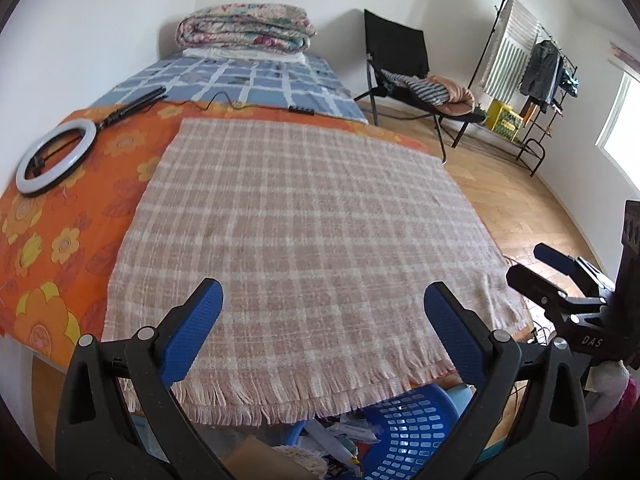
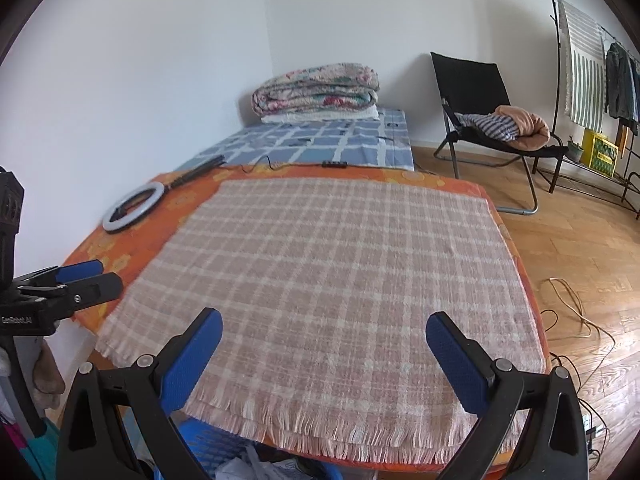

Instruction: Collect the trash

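Trash (image 1: 340, 436) is lying in the blue basket (image 1: 404, 428) at the frame bottom; left gripper (image 1: 322, 320) and right gripper (image 2: 324, 348) are hovering spread, empty; collecting looks done, or unstarted.

A domestic bedroom was observed: a bed (image 2: 320, 144) bearing folded quilts (image 2: 316, 88), a folding chair (image 2: 480, 120), a clothes rack (image 2: 608, 80) and wooden parquet flooring (image 2: 580, 248) were noted.
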Demonstrator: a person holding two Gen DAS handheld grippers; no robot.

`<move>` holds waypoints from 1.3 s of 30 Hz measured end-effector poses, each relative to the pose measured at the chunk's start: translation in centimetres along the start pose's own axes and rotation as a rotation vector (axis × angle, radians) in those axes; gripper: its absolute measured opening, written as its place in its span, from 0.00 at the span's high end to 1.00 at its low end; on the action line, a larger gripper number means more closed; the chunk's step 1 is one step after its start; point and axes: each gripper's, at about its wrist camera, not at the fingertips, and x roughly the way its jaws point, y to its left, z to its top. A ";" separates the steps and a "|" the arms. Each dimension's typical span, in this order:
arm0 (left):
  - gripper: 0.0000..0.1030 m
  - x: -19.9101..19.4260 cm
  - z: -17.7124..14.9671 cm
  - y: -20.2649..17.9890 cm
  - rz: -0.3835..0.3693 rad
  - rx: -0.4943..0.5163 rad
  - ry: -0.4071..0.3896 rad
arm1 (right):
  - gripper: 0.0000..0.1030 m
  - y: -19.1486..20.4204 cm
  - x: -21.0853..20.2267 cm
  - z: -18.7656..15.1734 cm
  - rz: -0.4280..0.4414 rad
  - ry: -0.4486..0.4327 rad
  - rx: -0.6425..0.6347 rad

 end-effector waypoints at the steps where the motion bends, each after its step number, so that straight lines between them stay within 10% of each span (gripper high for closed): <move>1: 0.01 0.3 -0.1 0.1 0.002 0.000 0.007 | 0.00 0.0 0.4 0.0 -0.002 0.003 -0.002; 39: 0.01 1.5 -0.8 -0.9 -0.004 0.025 0.033 | 0.00 -1.3 1.9 -0.4 -0.027 0.041 0.063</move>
